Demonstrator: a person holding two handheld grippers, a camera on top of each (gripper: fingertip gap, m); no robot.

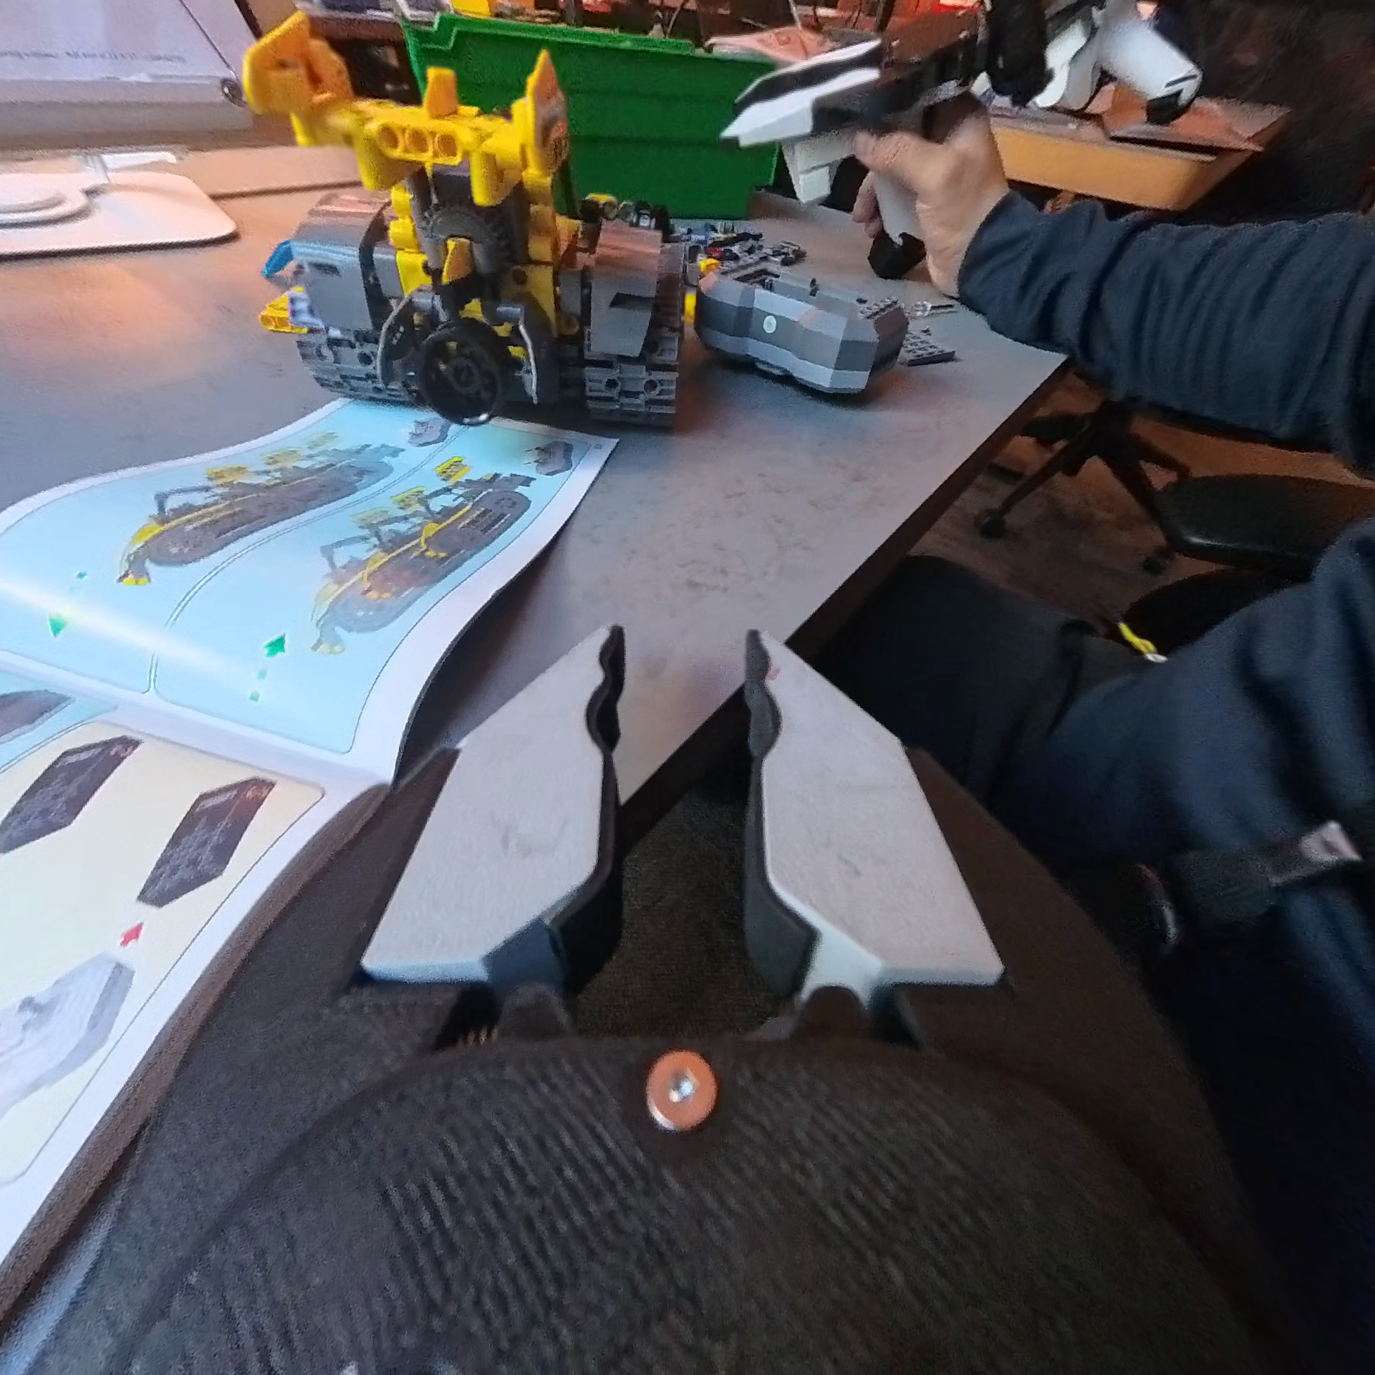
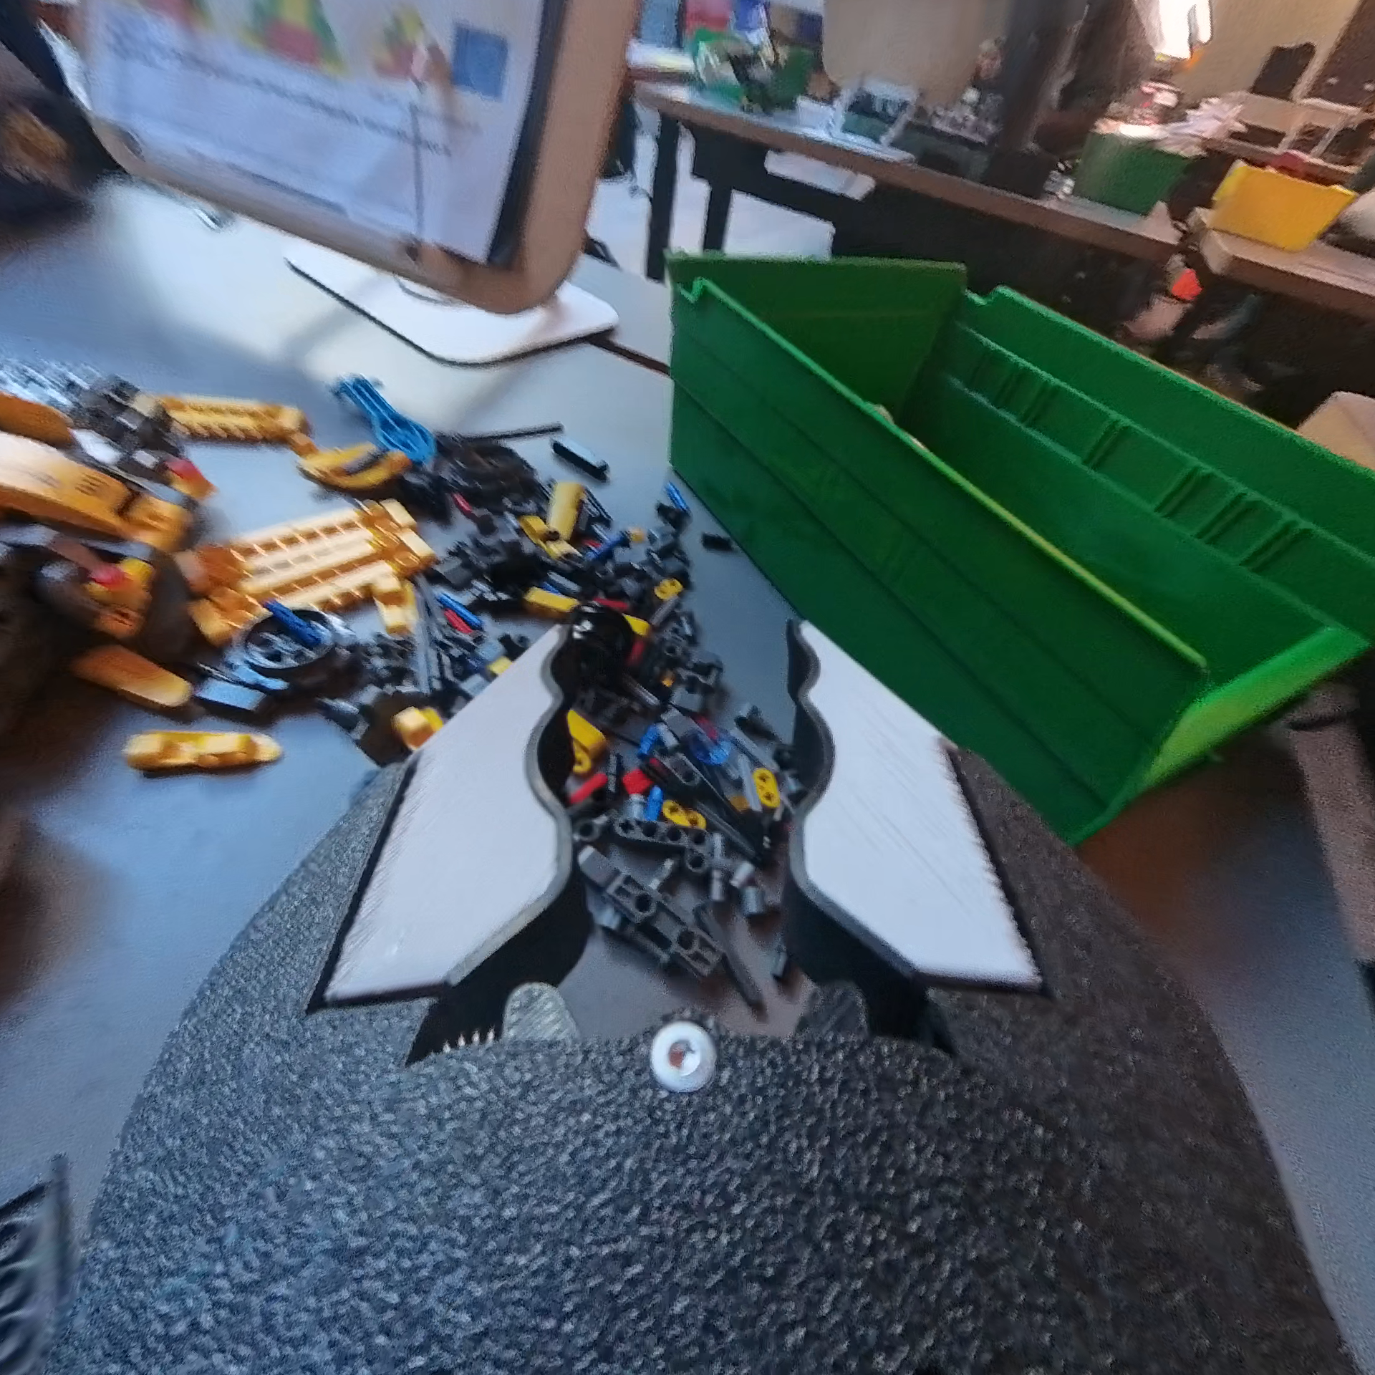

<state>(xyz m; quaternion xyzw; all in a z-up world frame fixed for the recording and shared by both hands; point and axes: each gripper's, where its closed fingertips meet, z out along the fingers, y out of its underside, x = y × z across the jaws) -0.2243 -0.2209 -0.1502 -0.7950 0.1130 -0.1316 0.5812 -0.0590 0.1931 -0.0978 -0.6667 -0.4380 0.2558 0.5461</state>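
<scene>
Tracked brick-built vehicle (image 1: 484, 297), grey and yellow with a black wheel at the near end, is standing upright on the grey table (image 1: 744, 521), just beyond an open instruction booklet (image 1: 297, 580); a grey brick-built hull piece (image 1: 800, 335) is lying just beside it. Left gripper (image 1: 684, 670) is hovering over the table's near edge, fingers parted, holding nothing. Right gripper (image 2: 677, 655) is hanging spread above a heap of loose small parts (image 2: 655, 781), gripping nothing, with a green bin (image 2: 967, 536) sitting close on its right
</scene>
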